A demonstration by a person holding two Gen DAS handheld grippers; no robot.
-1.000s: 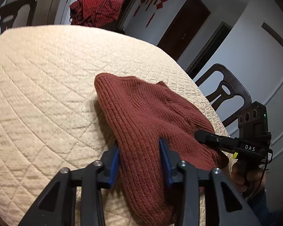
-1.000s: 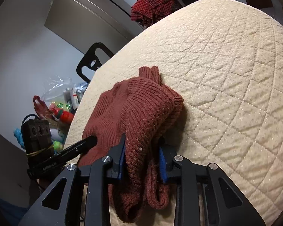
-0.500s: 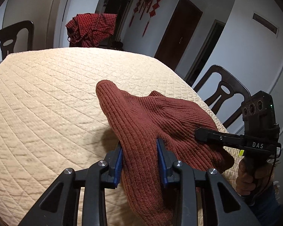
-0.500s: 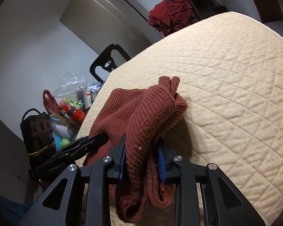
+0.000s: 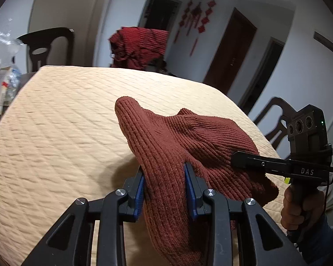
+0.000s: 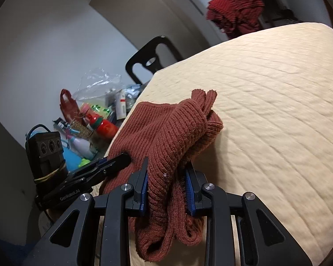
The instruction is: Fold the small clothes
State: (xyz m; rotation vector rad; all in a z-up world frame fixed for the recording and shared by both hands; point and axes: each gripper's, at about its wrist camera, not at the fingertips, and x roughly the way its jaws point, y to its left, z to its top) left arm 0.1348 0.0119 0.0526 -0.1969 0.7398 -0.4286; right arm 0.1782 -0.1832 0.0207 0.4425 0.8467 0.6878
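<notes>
A rust-brown ribbed knit garment (image 5: 184,137) is bunched near the front edge of the cream quilted table (image 5: 55,122). My left gripper (image 5: 164,190) is shut on a thick fold of it, lifted off the cloth. My right gripper (image 6: 166,190) is shut on another bunched fold of the same garment (image 6: 164,133), whose loose ends hang below the jaws. The right gripper also shows in the left wrist view (image 5: 235,161) at the garment's right side, and the left gripper shows in the right wrist view (image 6: 119,161) at its left side.
A red checked cloth (image 5: 139,46) hangs over a chair beyond the far table edge. Dark chairs (image 5: 46,46) stand at the back left and at the right (image 5: 275,119). Bottles, bags and clutter (image 6: 95,119) sit beside the table's left edge.
The left gripper closed on the garment fold. Both grippers have risen, lifting the near part of the garment off the table; the camera views tilted up towards the room.
</notes>
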